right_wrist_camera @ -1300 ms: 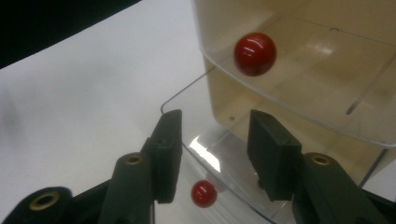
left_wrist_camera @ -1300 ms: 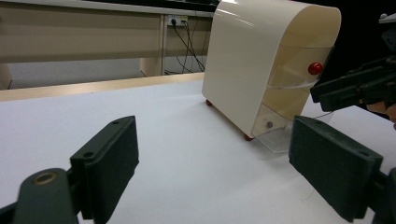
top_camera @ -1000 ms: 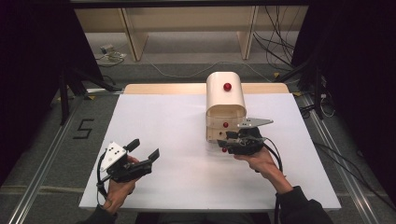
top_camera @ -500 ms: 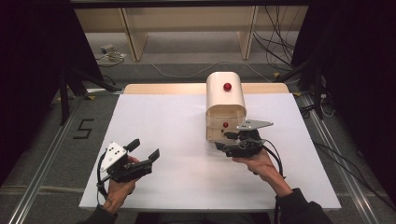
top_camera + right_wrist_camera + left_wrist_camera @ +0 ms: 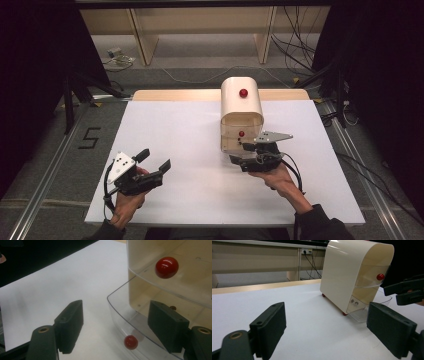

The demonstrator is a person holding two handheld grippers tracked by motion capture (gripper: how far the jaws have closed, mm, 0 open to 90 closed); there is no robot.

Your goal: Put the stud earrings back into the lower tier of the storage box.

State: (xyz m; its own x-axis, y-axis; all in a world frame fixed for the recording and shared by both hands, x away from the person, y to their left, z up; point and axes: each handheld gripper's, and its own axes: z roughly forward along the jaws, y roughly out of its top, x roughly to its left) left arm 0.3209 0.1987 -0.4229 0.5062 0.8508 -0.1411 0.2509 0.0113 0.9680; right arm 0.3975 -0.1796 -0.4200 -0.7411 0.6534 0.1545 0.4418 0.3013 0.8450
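Now the lower drawer is let go.
From the high view, the cream, round-topped plastic box (image 5: 242,111) is seen mid-table, the right gripper (image 5: 244,152) just opened wider than before, the left gripper (image 5: 156,161) empty, agape. In the right gripper view, the clear drawer's red knob (image 5: 131,342) lies free between parted jaws.

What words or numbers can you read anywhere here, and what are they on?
"5" in dark marks on the grey floor left of the table, seen in the high view.
No other writing can be read: the cream box, its red knobs and both grippers carry no text that shows.
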